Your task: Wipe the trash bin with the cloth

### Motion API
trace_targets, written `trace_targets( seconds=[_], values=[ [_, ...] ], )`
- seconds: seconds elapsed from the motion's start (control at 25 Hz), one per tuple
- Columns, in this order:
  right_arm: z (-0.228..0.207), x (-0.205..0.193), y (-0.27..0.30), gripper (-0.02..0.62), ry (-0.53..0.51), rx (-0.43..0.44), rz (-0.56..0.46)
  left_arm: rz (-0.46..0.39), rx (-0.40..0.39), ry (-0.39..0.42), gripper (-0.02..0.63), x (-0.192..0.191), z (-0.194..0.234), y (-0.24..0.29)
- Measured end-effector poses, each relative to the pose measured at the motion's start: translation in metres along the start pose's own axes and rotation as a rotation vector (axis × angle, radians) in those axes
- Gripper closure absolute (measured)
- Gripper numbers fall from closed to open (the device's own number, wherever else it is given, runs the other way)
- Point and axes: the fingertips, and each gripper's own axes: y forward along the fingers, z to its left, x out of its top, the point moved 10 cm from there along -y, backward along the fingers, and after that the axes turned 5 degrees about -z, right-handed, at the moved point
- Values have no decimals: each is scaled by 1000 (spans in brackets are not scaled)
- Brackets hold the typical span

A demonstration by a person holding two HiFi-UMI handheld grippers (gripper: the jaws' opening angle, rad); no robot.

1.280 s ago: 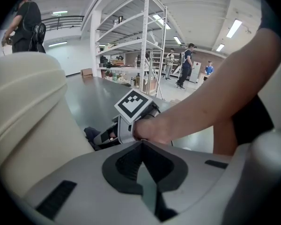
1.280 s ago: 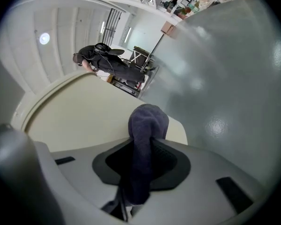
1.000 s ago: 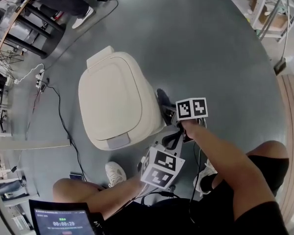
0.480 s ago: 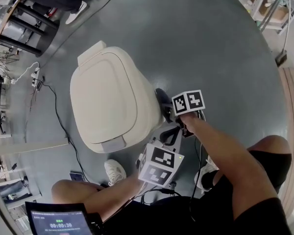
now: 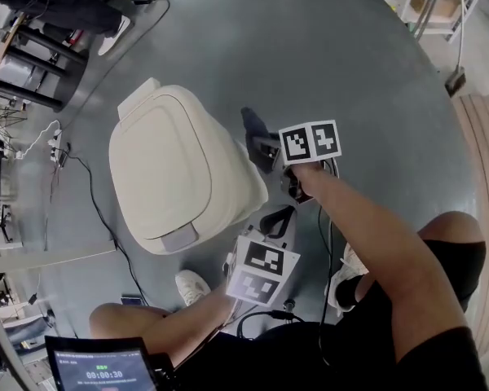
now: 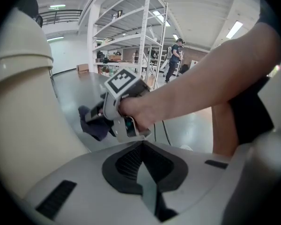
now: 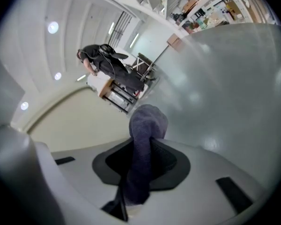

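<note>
The cream trash bin stands on the grey floor with its lid down. My right gripper is shut on a dark blue-grey cloth and holds it at the bin's right side wall. In the right gripper view the cloth sticks out of the shut right gripper, with the bin wall to the left. My left gripper sits lower, near the bin's front right corner. In its own view the left gripper is shut and holds nothing; the bin fills the left.
Cables run over the floor left of the bin. Table legs and a person's shoe are at the far left, metal shelving at the far right. A tablet and my shoe are near.
My right gripper has slid the cloth along the bin's right side toward its far end. The left gripper has stayed near the front corner.
</note>
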Motion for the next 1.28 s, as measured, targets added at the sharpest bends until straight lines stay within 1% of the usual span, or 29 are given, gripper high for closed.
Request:
trace_targets(
  seconds=[0.04, 0.12, 0.2, 0.24, 0.32, 0.36, 0.44, 0.56, 0.72, 0.92, 1.04, 1.28],
  values=[
    [8, 12, -3, 506, -20, 21, -34, -4, -4, 1, 609, 2, -3, -2],
    [29, 33, -6, 506, -104, 76, -61, -12, -7, 5, 609, 3, -6, -5],
    [51, 48, -7, 506, -158, 167, -67, -17, -6, 12, 609, 5, -8, -7],
    [60, 55, -8, 506, -156, 219, -75, -19, -5, 15, 609, 6, -9, -8],
    [74, 65, -12, 506, -119, 310, -105, -23, -6, 19, 609, 7, -10, -9],
    [78, 68, -14, 506, -97, 339, -121, -24, -5, 19, 609, 7, -11, -10],
    [81, 69, -14, 506, -66, 367, -133, -24, -5, 19, 608, 6, -11, -11],
    [77, 65, -9, 506, -46, 374, -110, -24, -4, 16, 608, 6, -10, -11],
    [67, 55, 4, 507, -43, 351, -59, -18, -5, 5, 609, 3, -9, -10],
    [48, 42, 19, 506, -28, 285, -25, 24, -25, 0, 609, -16, -6, -7],
    [32, 32, 26, 506, -36, 238, 10, 47, -28, -32, 609, -18, -4, -6],
    [2, 10, 44, 506, 2, 191, 33, 73, -41, -61, 607, -24, 0, 4]
  ],
)
